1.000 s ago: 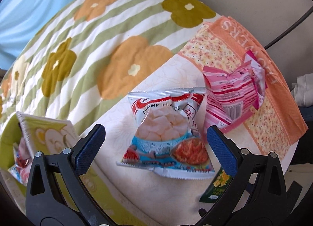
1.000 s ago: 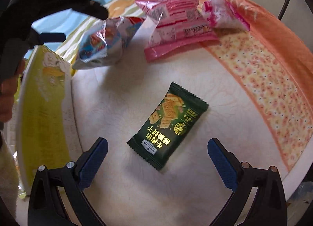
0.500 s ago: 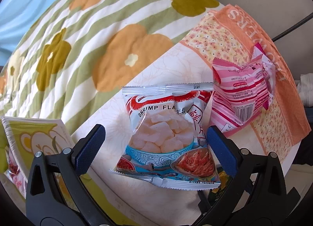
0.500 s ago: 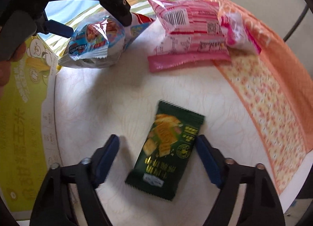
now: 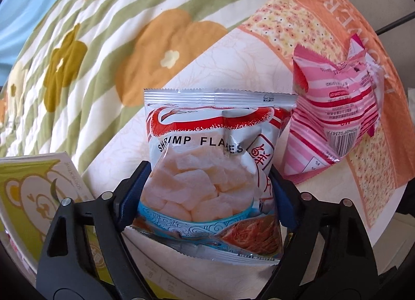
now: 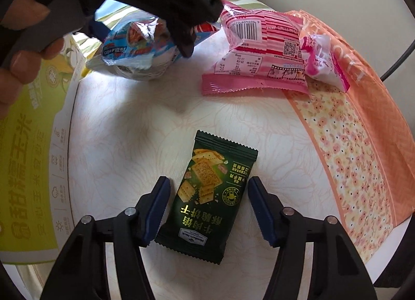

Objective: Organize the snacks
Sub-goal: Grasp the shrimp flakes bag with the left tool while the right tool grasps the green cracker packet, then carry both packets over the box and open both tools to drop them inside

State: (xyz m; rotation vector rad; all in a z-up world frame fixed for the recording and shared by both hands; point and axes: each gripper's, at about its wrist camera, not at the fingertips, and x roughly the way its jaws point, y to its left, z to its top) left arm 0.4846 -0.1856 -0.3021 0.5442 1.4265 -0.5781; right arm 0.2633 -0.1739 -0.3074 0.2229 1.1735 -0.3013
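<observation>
My left gripper (image 5: 207, 191) is shut on the shrimp flakes bag (image 5: 212, 170), its blue pads pressing both sides; the bag looks lifted off the cloth. The same bag (image 6: 135, 48) shows in the right wrist view, held by the left gripper at top left. My right gripper (image 6: 207, 209) is open, its fingers on either side of a dark green cracker packet (image 6: 210, 196) lying flat on the white cloth; neither pad visibly touches it. A pink striped snack bag (image 5: 332, 123) lies to the right, also in the right wrist view (image 6: 259, 56).
A yellow-green cardboard box (image 6: 28, 160) with a bear print stands at the left (image 5: 31, 196). A small pink wrapper (image 6: 324, 64) lies by the pink bag. An orange floral cloth border (image 6: 363, 144) runs along the right edge. A flowered striped quilt (image 5: 116, 27) lies behind.
My left gripper moved in and shut on the shrimp flakes bag. My right gripper moved down over the green packet and narrowed its opening around it.
</observation>
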